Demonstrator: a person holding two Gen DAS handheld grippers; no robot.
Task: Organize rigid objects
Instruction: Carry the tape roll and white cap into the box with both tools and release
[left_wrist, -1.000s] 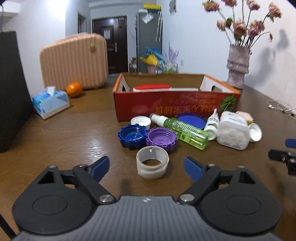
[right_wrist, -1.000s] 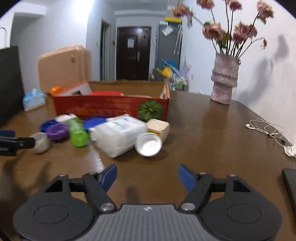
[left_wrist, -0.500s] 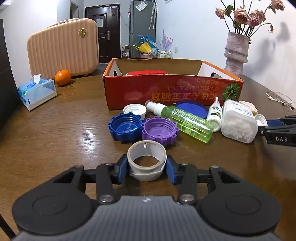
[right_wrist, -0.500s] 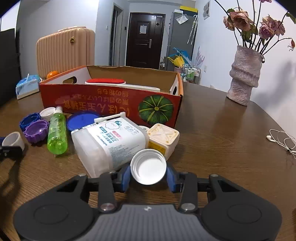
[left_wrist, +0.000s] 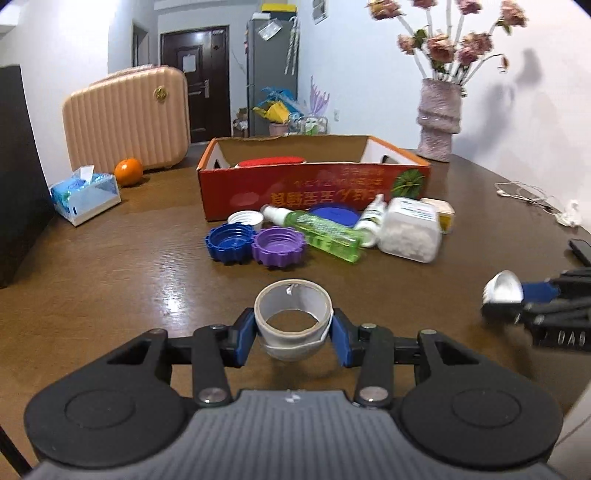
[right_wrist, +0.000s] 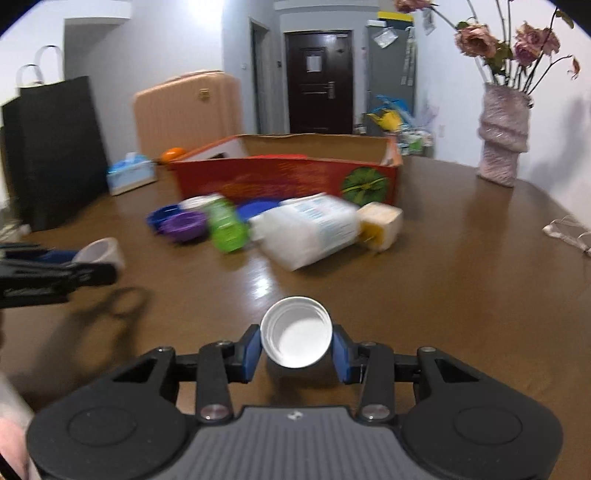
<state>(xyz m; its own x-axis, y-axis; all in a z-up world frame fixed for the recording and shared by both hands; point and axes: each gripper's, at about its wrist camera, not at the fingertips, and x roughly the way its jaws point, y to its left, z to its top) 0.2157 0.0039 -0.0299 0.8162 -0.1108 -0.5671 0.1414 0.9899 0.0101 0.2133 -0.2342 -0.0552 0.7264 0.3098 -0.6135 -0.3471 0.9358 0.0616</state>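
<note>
My left gripper (left_wrist: 293, 334) is shut on a grey tape roll (left_wrist: 293, 319), lifted a little off the brown table (left_wrist: 110, 280). The white bottle cap (right_wrist: 295, 336) sits pinched in my right gripper (right_wrist: 295, 349), also clear of the table. Each gripper shows in the other's view: the right gripper (left_wrist: 517, 295) with its cap at the right, the left gripper (right_wrist: 92, 258) with its roll at the left. Ahead stands a red cardboard box (left_wrist: 314, 186), open on top. Before it lie a blue lid (left_wrist: 231, 249), a purple lid (left_wrist: 279, 251), a green bottle (left_wrist: 321, 232) and a clear white jar (left_wrist: 412, 230).
A tissue box (left_wrist: 85, 197), an orange (left_wrist: 128, 171) and a pink case (left_wrist: 125, 120) stand at the far left. A vase of flowers (left_wrist: 439, 122) is at the far right, earphones (left_wrist: 535, 197) and a phone (left_wrist: 581, 249) by the right edge. A black bag (right_wrist: 55, 155) stands left.
Both grippers closed from open, the left on the tape roll and the right on the white cap. Both then pulled back from the pile and lifted their objects off the table.
</note>
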